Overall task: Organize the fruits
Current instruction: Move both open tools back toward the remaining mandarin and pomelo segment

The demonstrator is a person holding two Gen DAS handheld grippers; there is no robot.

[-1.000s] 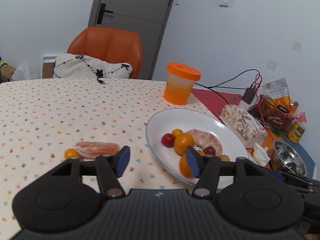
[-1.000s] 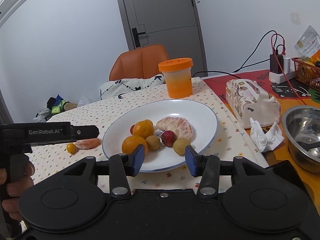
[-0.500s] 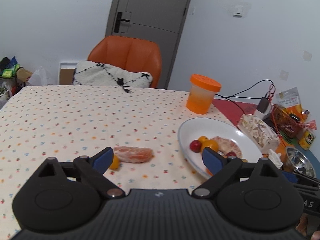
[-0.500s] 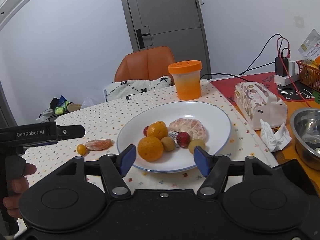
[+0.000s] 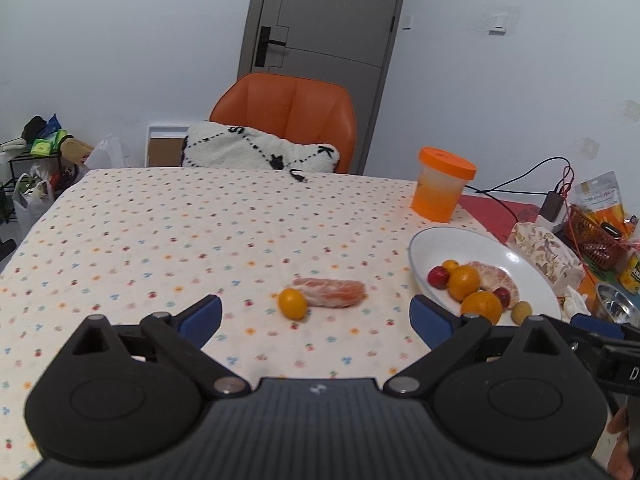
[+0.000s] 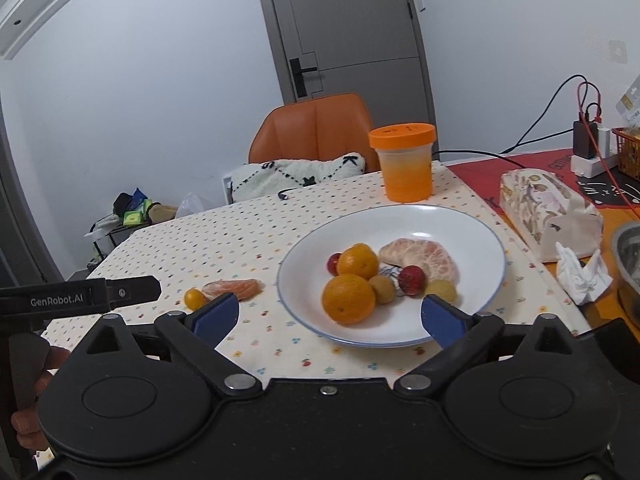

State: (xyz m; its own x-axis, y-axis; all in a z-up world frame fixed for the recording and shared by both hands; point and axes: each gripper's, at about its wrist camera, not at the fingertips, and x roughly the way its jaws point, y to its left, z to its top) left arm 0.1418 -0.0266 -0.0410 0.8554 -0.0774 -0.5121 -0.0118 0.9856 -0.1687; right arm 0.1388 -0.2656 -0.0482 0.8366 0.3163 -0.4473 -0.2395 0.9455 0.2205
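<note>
Right wrist only: left tool, hand

Plain pale walls enclose the room, evenly lit. A grey door with a black lever handle stands behind an orange padded chair, which carries a white cushion with a black line pattern. The chair is drawn up to a table under a dotted cloth. A white light switch sits right of the door. At far left a low black rack holds bags and clutter.
</note>
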